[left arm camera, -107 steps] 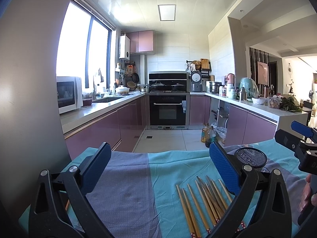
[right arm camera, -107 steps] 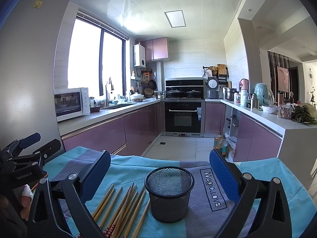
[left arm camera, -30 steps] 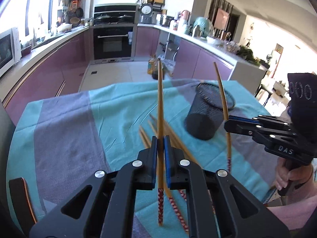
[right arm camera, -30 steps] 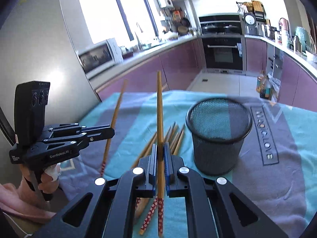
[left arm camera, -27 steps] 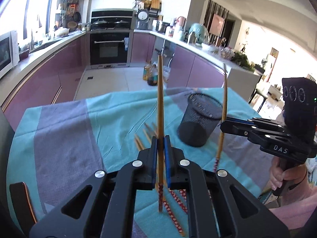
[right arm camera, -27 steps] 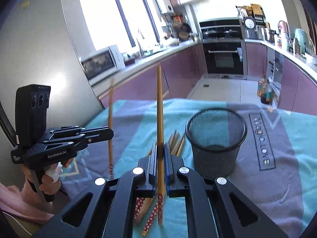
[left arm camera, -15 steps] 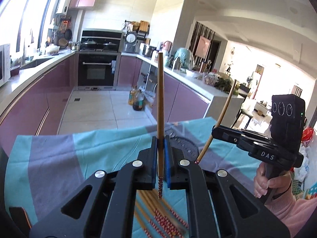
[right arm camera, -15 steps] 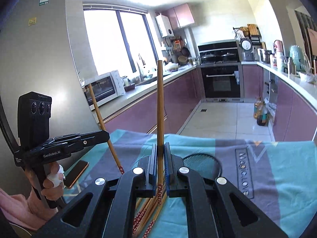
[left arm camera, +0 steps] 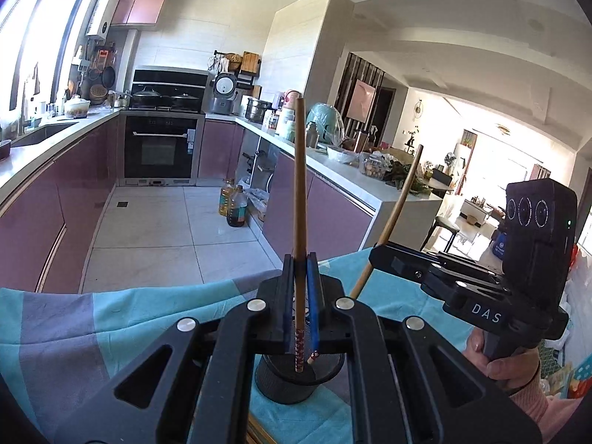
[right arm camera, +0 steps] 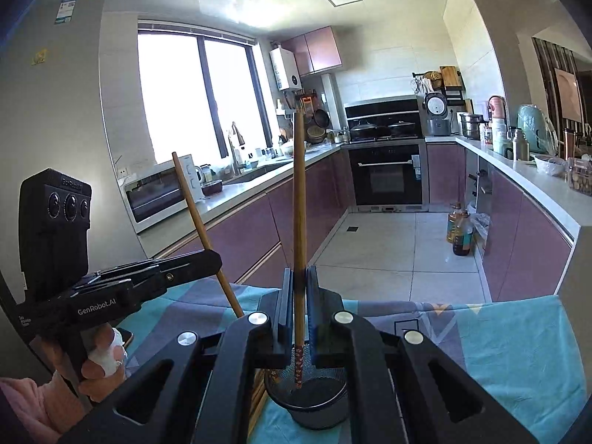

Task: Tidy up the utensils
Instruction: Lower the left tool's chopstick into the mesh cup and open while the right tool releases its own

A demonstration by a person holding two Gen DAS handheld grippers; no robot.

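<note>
1. Since half a second ago you have brought both chopsticks over the black mesh cup (left arm camera: 286, 377); their patterned ends now sit inside its mouth, where before they hung above the table.
2. Your left gripper (left arm camera: 299, 288) is clamped on the left chopstick (left arm camera: 299, 199), a plain brown wooden stick with a red patterned lower end. It stands upright between the blue pads, its end inside the cup rim.
3. Your right gripper (right arm camera: 296, 296) is clenched on the right chopstick (right arm camera: 299, 214), of the same make, also upright, patterned end down in the cup (right arm camera: 307, 403).
4. From the left view, the right chopstick (left arm camera: 392, 222) slants up to the right, and its lower tip rests in the cup just beside the left one.
5. From the right view, the left chopstick (right arm camera: 201, 229) leans up to the left; its lower part is hidden behind your right gripper's frame.
6. Both grippers are held level and close together over the cup, your hands gripping the handles at the frame edges.
7. The cup stands on a teal and grey tablecloth (left arm camera: 122, 307). A dark phone (right arm camera: 125, 336) lies on the cloth near your left hand (right arm camera: 100, 370).
8. Beyond the table edge are the oven (right arm camera: 386, 177), the microwave (right arm camera: 159, 192) and purple cabinets (left arm camera: 44, 218); these are well apart from the work.
</note>
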